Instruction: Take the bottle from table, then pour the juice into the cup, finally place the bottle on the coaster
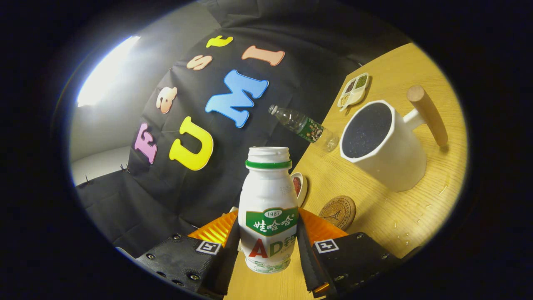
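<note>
Gripper [268, 246] tilted sideways, both fingers clamping the bottle [269, 208] near the cup [385, 146].

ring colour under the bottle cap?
Green, a band at the neck of the white bottle held between the gripper fingers; gripper view.
</note>
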Motion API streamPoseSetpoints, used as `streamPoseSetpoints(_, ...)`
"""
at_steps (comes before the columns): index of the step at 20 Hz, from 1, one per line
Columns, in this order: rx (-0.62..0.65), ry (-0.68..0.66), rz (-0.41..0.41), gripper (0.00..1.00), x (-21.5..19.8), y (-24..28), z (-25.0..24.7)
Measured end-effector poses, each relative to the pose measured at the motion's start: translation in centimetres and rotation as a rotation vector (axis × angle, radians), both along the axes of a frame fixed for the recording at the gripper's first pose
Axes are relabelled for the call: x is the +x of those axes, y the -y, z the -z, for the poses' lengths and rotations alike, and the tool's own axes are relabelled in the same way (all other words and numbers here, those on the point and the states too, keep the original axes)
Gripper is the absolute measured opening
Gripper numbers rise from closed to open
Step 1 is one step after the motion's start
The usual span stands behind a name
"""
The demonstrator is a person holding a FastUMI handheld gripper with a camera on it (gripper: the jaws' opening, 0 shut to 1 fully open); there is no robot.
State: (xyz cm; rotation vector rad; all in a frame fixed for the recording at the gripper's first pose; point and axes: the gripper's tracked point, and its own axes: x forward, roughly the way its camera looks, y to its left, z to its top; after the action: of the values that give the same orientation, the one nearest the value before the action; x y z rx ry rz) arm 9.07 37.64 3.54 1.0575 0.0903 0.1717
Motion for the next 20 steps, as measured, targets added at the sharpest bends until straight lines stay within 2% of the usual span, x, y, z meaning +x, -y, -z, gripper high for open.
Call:
streamPoseSetpoints(7,0.172,0.012,0.006,0.66,0.2,0.8,-0.5)
streamPoseSetpoints(20,0.300,0.009,0.042,0.66,0.4,2.0,-1.5)
